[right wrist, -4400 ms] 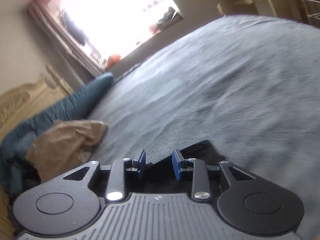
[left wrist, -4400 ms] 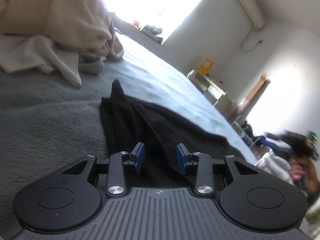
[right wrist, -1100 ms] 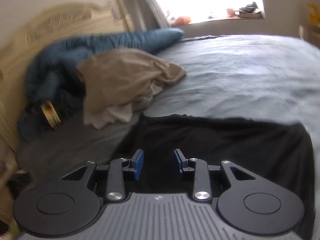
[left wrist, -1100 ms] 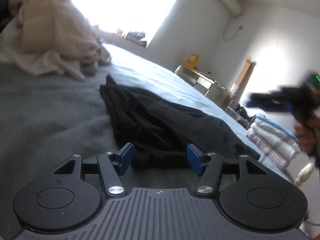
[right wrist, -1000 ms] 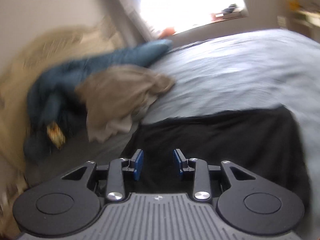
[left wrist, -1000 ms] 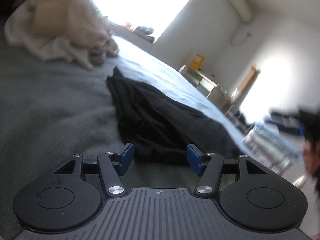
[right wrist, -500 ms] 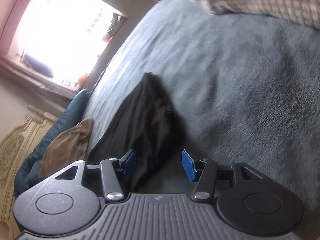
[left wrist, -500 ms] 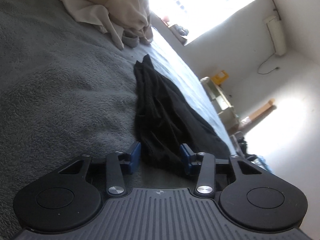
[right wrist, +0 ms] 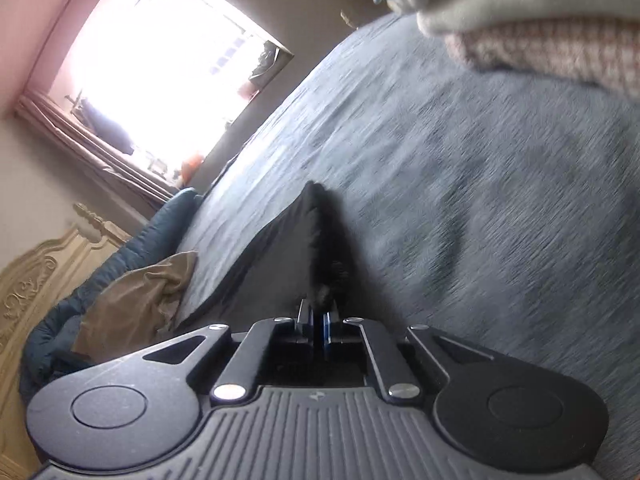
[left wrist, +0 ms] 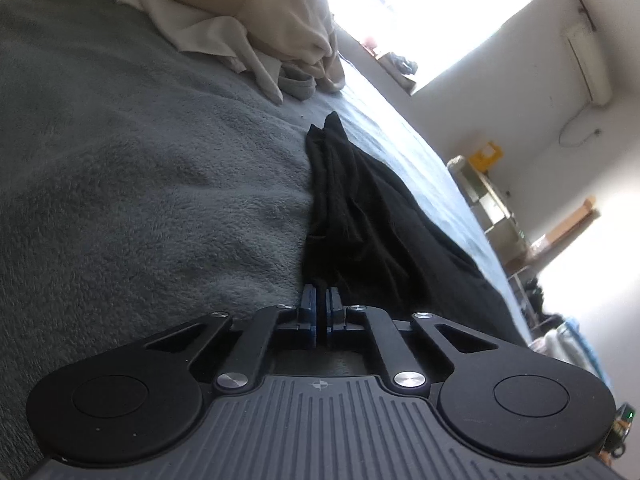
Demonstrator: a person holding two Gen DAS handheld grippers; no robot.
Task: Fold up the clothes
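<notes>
Your right tongs (right wrist: 319,312) have swung down to the black garment (left wrist: 360,216) on the bed (left wrist: 132,184); both tongs just clamped its near edge, left tongs (left wrist: 321,300) too. Open blanket flanks it; beige clothes (left wrist: 256,28) lie beyond.

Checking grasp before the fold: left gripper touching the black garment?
Touching. In the left wrist view, the left gripper is closed on the black garment's near edge.

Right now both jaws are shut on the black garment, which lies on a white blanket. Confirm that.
Not quite. The blanket under the black garment is grey, not white, as the left wrist view shows. The rest holds: the left gripper and the right gripper have each just closed their jaws on an edge of that garment.
</notes>
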